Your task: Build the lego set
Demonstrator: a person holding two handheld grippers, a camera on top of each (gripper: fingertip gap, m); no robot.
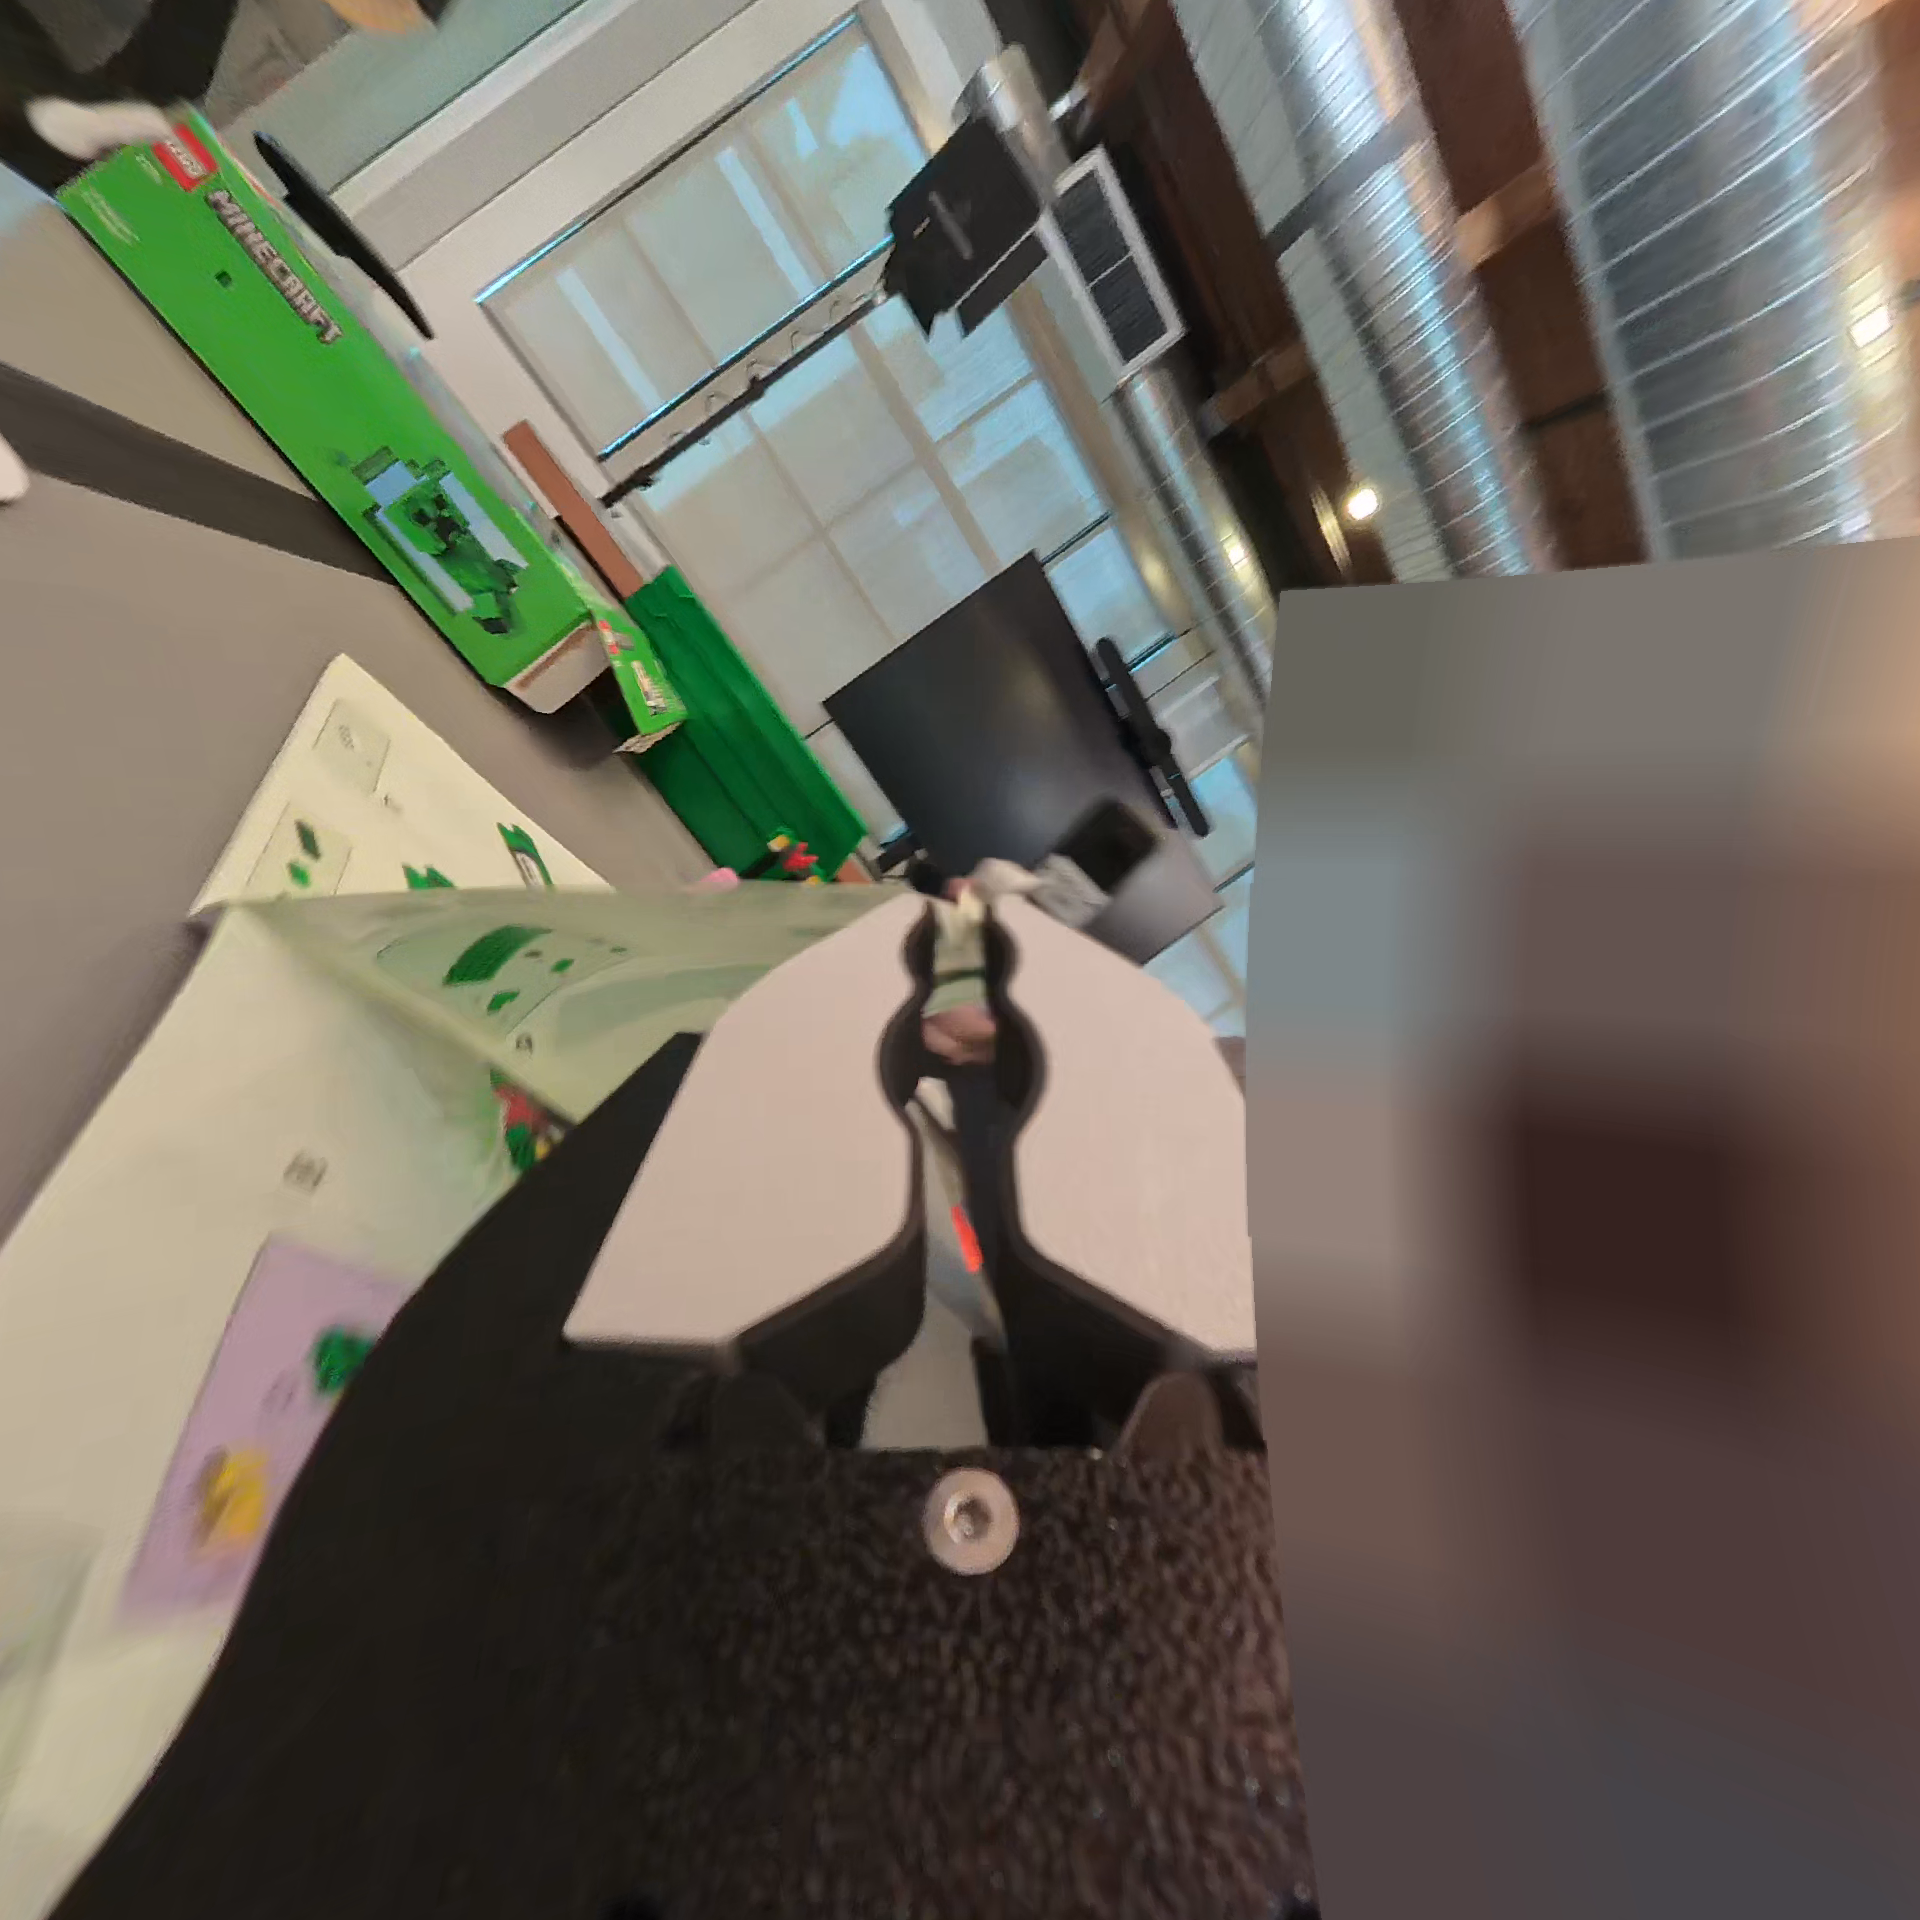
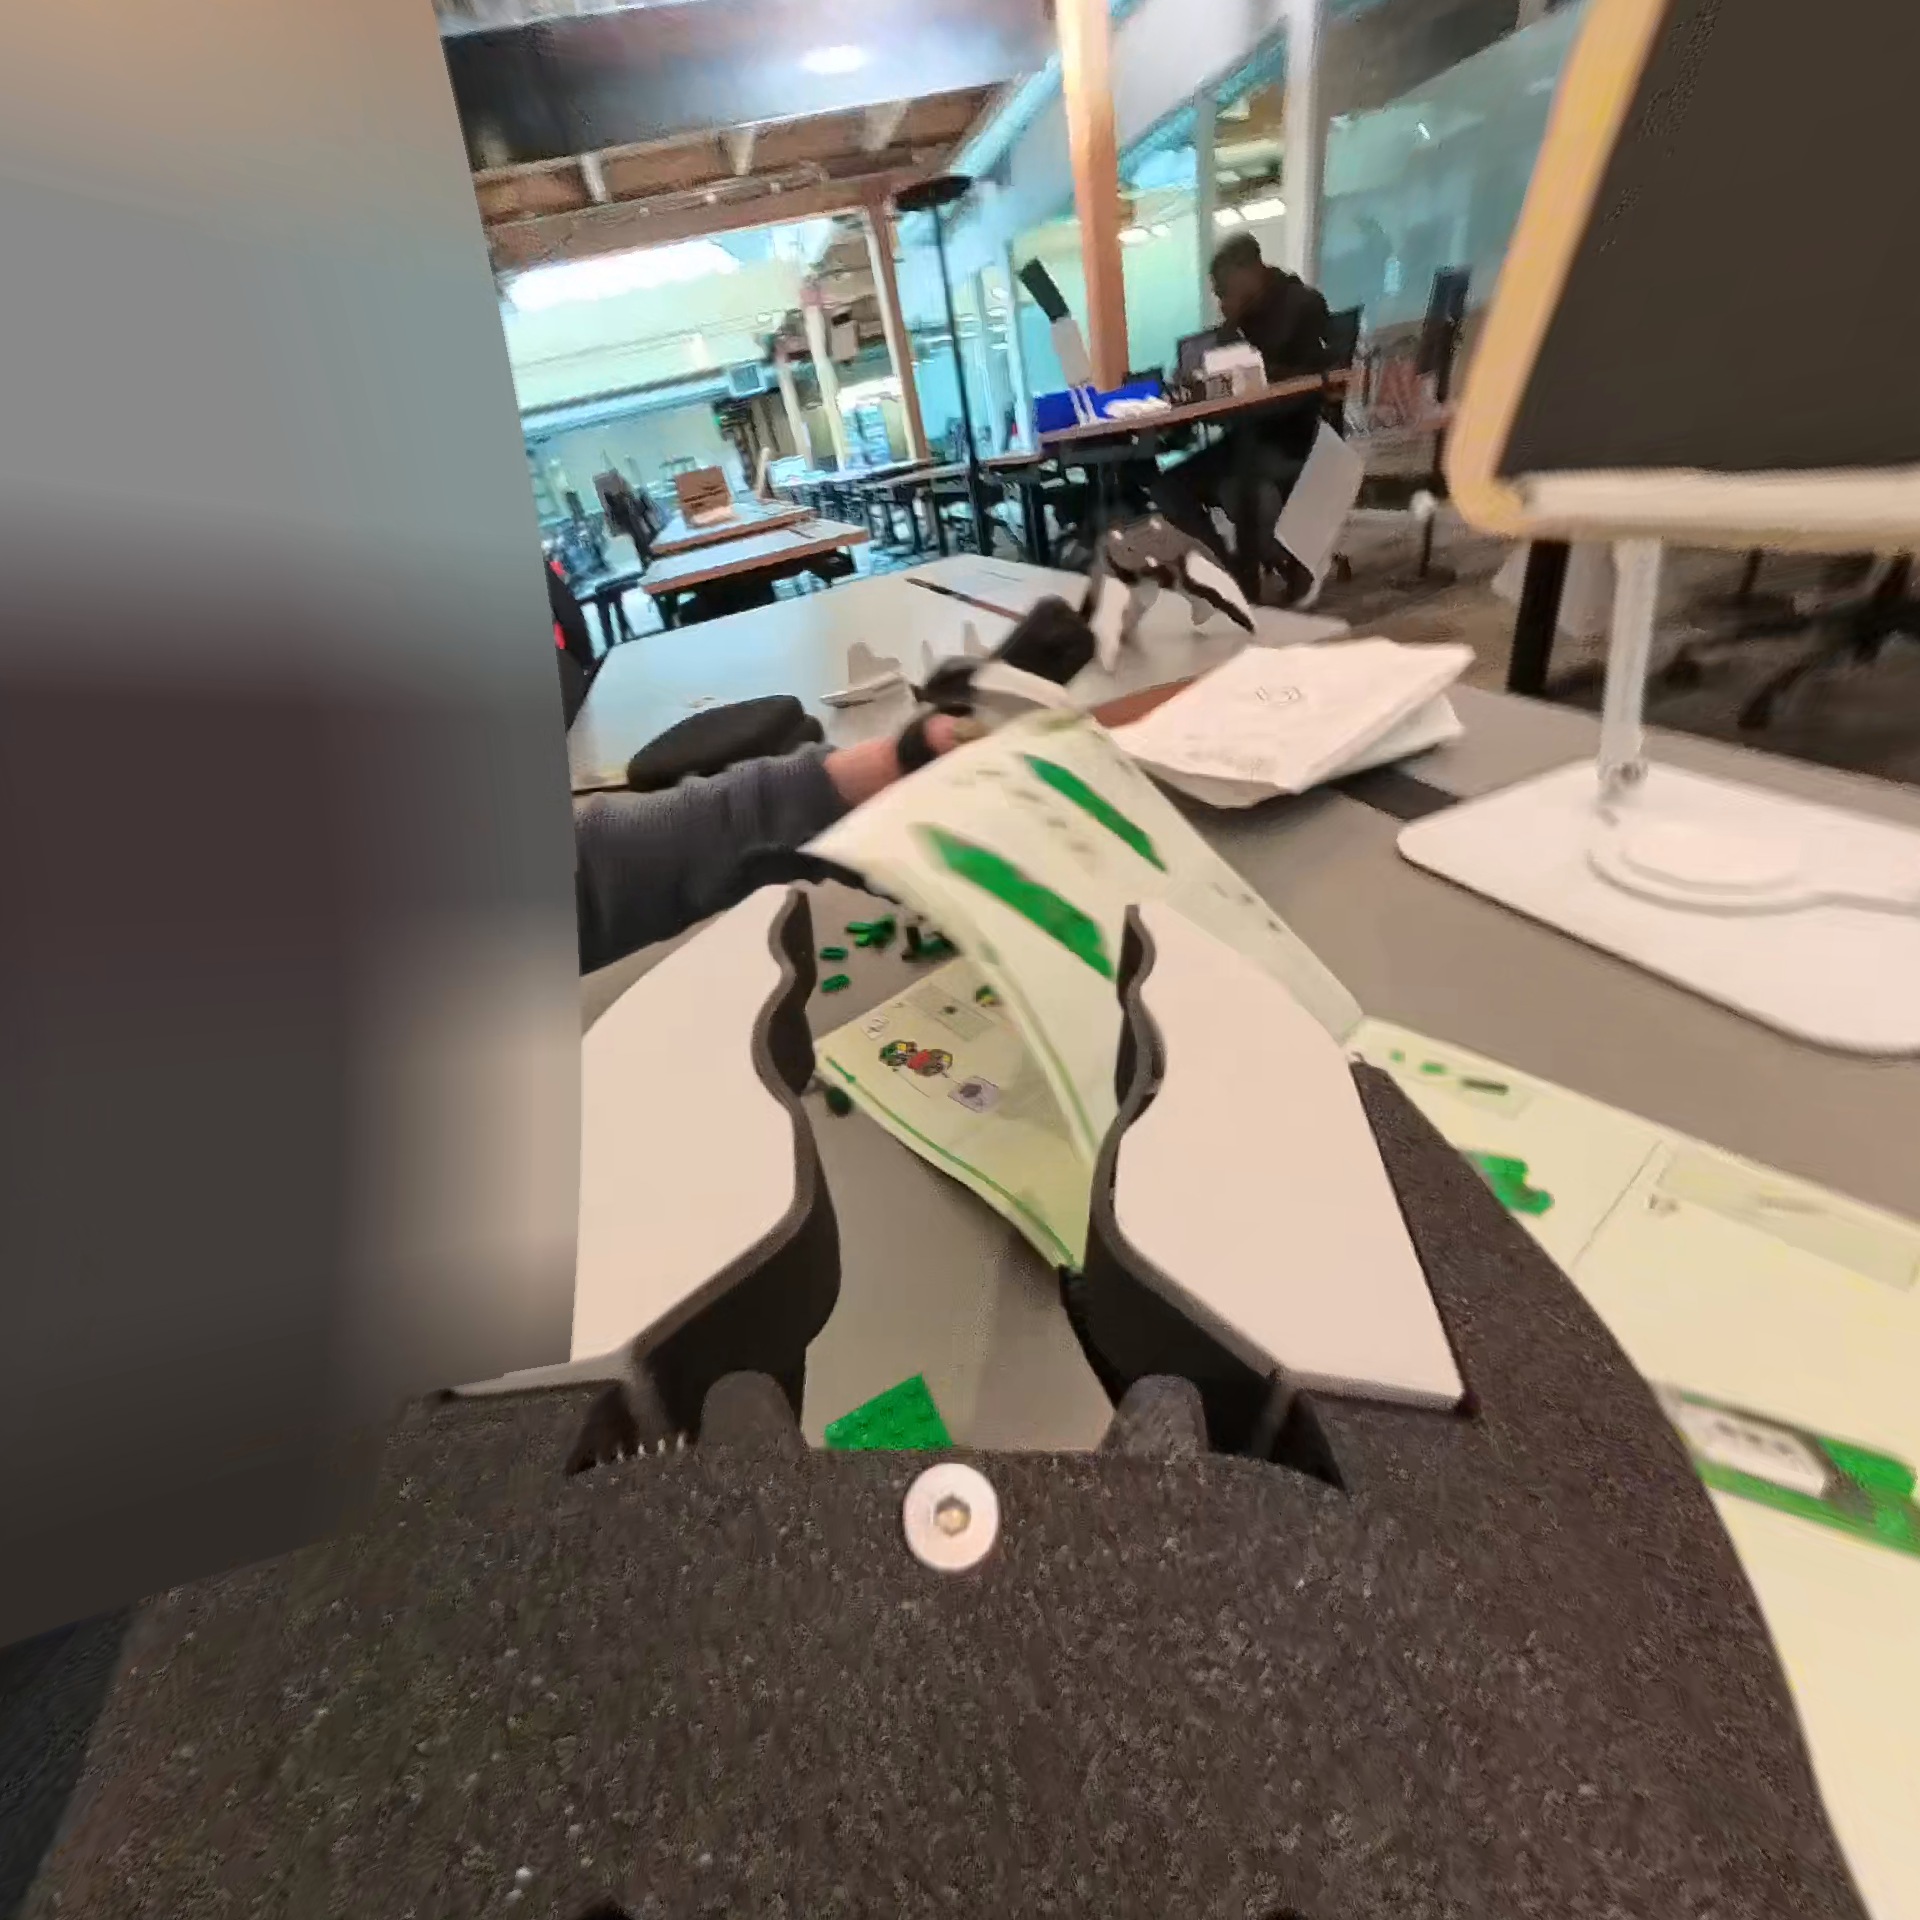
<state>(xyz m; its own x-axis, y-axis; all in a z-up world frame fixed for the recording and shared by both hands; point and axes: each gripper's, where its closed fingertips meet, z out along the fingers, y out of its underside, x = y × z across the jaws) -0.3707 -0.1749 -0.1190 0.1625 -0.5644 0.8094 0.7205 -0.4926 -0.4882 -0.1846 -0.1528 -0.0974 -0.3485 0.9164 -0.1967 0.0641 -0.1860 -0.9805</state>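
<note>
A green plate lies under my spread right claw; my left claw pinches the booklet page lifted above it.

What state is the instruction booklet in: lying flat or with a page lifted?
A page is lifted. The left gripper is shut on the page, which curves up off the instruction booklet.

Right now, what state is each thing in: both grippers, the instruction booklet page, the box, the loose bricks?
left gripper: shut on instruction page, fingers pinching its edge.
right gripper: open, holding nothing.
instruction page: lifted and curled, mid-turn.
instruction booklet: lying open on the table.
green box: lying on the table, end flap open.
green plate: flat on the table, loose.
small green bricks: scattered, unassembled.
</note>
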